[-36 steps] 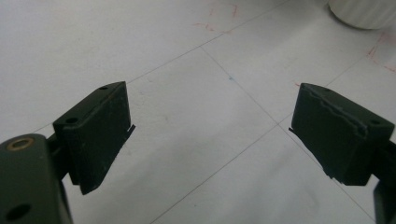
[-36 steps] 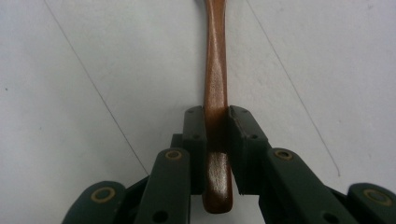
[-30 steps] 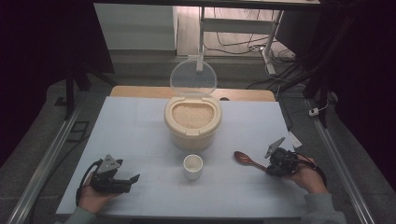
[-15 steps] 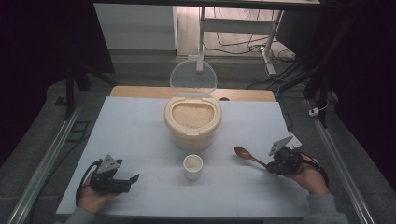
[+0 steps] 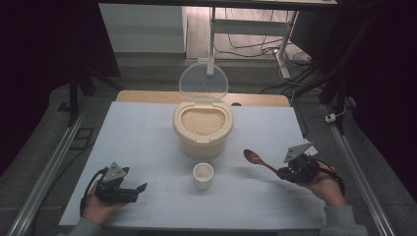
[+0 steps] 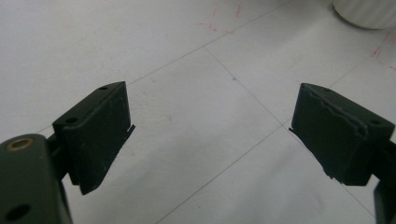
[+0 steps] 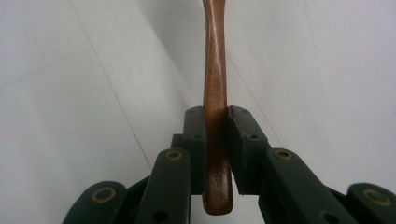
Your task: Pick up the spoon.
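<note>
A: What is the right gripper [image 5: 281, 172] doing?

B: Its jaws are clamped on the handle of a wooden spoon [image 5: 259, 162]. From above, the spoon slants up and left from the gripper, its bowl raised over the tabletop [image 5: 142, 132], to the right of the small white cup [image 5: 203, 175].

A: And close up?

B: The right gripper view shows the grip itself: the brown handle [image 7: 215, 107] is pinched between the two black pads, its butt end poking out below them (the bowl runs off the top of that picture).

A: The left gripper [image 5: 138, 190]?

B: It rests low at the near left of the tabletop, jaws wide apart with nothing between them. Its own view gives bare white surface between the pads, plus the edge of a white vessel [image 6: 369, 11] at the top right corner.

A: Anything else from above?

B: A beige rice container [image 5: 202, 129] stands mid-table, full of rice, with its clear lid [image 5: 203, 83] tipped up behind.
</note>
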A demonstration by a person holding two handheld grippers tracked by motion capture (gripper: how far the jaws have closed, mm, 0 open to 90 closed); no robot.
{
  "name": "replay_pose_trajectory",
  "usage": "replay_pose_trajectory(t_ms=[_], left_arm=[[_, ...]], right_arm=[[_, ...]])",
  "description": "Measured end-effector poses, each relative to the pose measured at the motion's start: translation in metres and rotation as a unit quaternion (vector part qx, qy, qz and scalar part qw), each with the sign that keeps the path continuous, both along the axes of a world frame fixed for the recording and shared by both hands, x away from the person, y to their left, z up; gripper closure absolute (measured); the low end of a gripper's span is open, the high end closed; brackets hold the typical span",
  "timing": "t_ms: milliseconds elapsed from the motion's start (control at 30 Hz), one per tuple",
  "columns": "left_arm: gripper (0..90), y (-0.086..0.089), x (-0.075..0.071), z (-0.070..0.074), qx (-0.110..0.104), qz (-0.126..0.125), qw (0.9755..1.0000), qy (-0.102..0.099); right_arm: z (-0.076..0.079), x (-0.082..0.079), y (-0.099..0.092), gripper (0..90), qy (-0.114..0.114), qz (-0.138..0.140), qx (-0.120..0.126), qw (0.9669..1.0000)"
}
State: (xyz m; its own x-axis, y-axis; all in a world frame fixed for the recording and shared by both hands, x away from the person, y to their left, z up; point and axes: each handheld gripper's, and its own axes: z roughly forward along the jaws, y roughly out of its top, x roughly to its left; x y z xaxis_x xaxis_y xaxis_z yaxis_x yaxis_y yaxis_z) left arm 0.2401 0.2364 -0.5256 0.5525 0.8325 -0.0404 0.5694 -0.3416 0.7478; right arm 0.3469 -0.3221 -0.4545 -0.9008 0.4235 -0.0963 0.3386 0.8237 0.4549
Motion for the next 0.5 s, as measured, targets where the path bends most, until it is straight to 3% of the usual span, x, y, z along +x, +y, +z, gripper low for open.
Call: replay_pose_trajectory(t_ms=[200, 500], left_arm=[[11.9, 0.0, 0.0, 0.0, -0.001, 0.001, 1.0, 0.0], [11.9, -0.001, 0.002, 0.0, -0.002, 0.001, 1.0, 0.003]], right_arm=[[0.01, -0.005, 0.01, 77.6, -0.013, 0.034, 0.019, 0.9992], [0.016, -0.011, 0.024, 77.6, -0.013, 0.054, 0.035, 0.9979]])
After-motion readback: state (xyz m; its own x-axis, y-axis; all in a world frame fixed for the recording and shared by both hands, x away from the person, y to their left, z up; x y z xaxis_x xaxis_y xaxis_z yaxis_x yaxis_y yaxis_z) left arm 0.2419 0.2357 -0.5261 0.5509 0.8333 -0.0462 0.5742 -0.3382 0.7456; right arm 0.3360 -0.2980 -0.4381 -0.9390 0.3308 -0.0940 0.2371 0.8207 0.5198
